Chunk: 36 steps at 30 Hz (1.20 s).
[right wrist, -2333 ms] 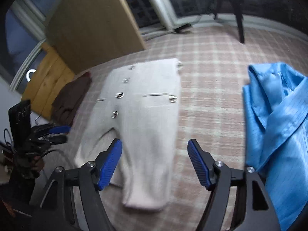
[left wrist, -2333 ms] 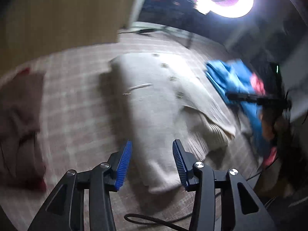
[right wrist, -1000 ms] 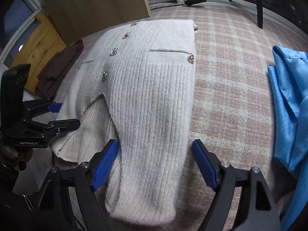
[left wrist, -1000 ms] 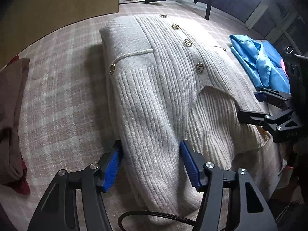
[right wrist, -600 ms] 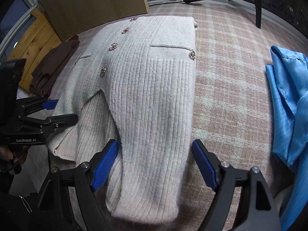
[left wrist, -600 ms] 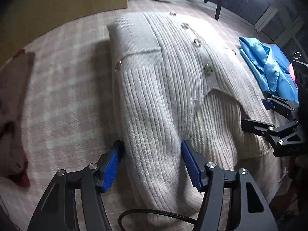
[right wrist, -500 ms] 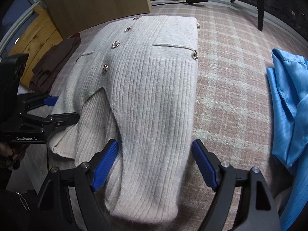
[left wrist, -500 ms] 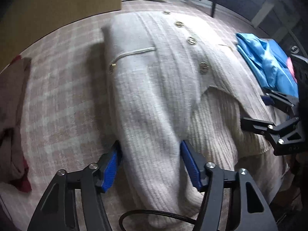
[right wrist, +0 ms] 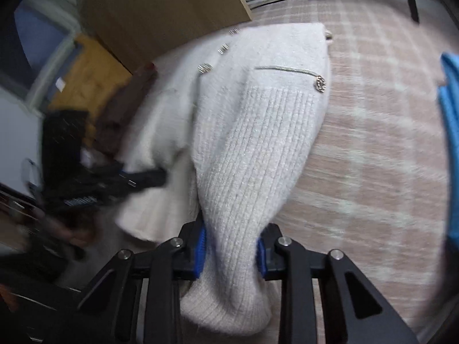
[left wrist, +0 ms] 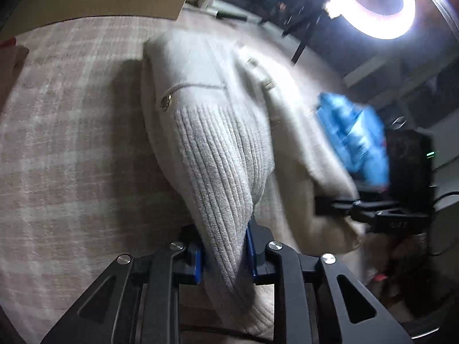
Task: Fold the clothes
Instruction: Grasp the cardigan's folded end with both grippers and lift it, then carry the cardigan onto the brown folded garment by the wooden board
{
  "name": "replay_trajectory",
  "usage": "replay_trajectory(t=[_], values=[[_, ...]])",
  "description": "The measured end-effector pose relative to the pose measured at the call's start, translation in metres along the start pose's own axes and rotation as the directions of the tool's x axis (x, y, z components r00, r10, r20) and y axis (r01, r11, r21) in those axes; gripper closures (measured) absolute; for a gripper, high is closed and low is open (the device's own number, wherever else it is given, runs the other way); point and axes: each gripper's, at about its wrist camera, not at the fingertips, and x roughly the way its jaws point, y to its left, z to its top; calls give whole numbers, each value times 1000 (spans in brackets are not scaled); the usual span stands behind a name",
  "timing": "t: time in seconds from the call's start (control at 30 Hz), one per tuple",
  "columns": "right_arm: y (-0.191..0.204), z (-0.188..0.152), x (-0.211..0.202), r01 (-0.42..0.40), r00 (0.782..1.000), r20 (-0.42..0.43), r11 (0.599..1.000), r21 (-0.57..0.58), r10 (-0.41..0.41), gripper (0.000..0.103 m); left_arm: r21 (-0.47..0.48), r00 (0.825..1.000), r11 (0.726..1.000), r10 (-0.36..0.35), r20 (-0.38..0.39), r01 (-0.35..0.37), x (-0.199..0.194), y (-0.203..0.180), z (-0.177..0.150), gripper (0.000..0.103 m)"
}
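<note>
A plaid cloth (left wrist: 71, 143) covers the surface (ring light (left wrist: 375, 3) overhead); each claw, left (left wrist: 225, 253) and right (right wrist: 231, 253), pinches a cardigan (right wrist: 258, 132) sleeve.

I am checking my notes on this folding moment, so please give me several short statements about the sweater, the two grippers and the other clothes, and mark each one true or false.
1. The left gripper is shut on a ribbed sleeve of the cream sweater. True.
2. The right gripper hangs open above the cloth. False: it is shut on the other ribbed sleeve.
3. A blue garment lies beyond the sweater in the left wrist view. True.
4. The sweater has no buttons. False: a metal button sits by the pocket line.
5. The sweater lies on a checked cloth. True.
</note>
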Motion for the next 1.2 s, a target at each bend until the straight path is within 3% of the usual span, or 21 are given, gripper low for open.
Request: replay_trajectory(t=[0.07, 0.27, 0.47, 0.6, 0.8, 1.0, 1.1, 1.2], values=[[5, 10, -13, -65, 997, 45, 998, 17, 64, 78, 25, 998, 1000, -19, 57, 18, -21, -13, 8, 83], [40, 30, -68, -99, 978, 184, 995, -34, 103, 78, 123, 981, 992, -57, 185, 35, -87, -49, 27, 83], [70, 31, -116, -114, 962, 242, 992, -59, 125, 79, 138, 971, 990, -63, 232, 31, -123, -69, 20, 83], [94, 6, -130, -126, 959, 246, 988, -86, 143, 78, 136, 970, 990, -57, 236, 25, -143, -69, -3, 83], [150, 15, -110, -107, 965, 222, 983, -148, 139, 79, 132, 969, 991, -48, 243, 16, -174, -68, -36, 83], [208, 42, -79, -85, 969, 211, 975, -203, 129, 79, 117, 962, 993, -30, 270, -2, -218, -15, -19, 83], [248, 70, -65, -55, 959, 256, 968, -245, 119, 79, 163, 946, 984, 18, 325, -74, -260, 12, 11, 83], [297, 108, -51, -6, 934, 339, 956, -295, 110, 79, 232, 914, 957, 72, 399, -177, -311, 33, 39, 83]])
